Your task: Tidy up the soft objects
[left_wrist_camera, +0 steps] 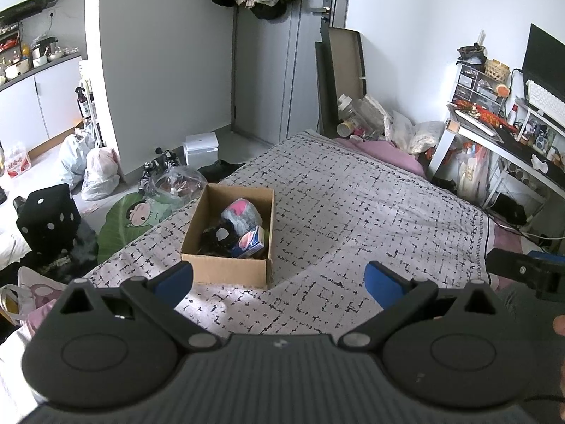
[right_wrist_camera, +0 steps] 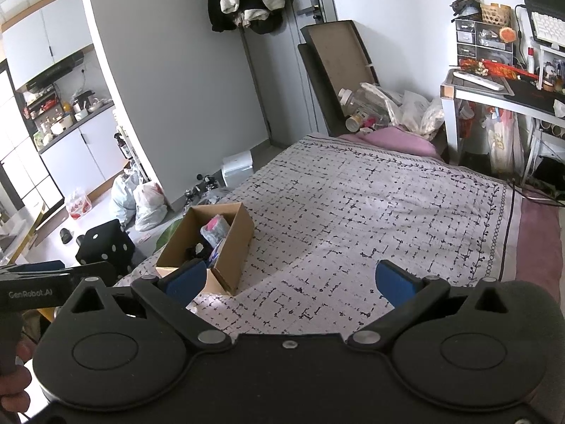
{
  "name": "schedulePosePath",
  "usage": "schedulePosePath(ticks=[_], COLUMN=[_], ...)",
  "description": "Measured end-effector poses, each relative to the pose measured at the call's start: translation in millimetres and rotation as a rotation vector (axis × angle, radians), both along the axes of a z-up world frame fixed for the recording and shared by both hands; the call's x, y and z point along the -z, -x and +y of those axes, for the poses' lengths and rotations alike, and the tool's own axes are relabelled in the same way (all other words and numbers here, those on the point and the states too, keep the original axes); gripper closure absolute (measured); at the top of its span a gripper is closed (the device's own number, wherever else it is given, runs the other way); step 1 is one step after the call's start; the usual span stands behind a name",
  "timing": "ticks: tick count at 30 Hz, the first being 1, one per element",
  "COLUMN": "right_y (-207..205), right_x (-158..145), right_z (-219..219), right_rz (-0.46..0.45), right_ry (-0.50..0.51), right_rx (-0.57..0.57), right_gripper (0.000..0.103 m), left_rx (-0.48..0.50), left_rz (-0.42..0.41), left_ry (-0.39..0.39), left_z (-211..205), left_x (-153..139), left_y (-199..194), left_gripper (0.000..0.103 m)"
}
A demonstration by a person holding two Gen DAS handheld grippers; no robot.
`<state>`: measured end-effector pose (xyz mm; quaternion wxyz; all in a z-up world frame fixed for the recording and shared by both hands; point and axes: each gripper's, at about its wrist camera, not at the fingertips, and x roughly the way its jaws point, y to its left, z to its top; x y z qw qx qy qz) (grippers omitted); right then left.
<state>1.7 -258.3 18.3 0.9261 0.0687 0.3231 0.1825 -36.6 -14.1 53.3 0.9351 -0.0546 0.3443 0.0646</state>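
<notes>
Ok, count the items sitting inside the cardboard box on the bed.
3 show inside the brown cardboard box: a grey-and-pink fluffy plush at the back, a black fuzzy item with a white patch front-left, and a blue-and-pink packet front-right. More may lie hidden underneath.

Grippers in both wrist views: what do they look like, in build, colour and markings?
Both match: the left gripper and right gripper have matte black ribbed bodies, two round black discs, silver pivot screws, angled black link arms and blue finger pads. The right view shows white "GenRobot.AI" lettering on the left tool.
</notes>
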Motion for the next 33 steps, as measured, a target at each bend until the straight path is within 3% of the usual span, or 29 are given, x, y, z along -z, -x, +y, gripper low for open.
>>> schedulePosePath(ticks=[33], right_y=[-8.3], right_x=[11.6], right_z=[9.0], right_rz=[0.021], right_ry=[0.013], right_rx=[-0.026], right_gripper=[0.0], left_rx=[-0.01], left_rz=[0.024], left_ry=[0.012], left_z=[9.1], left_x=[11.8], left_y=[-9.5], left_gripper=[0.001])
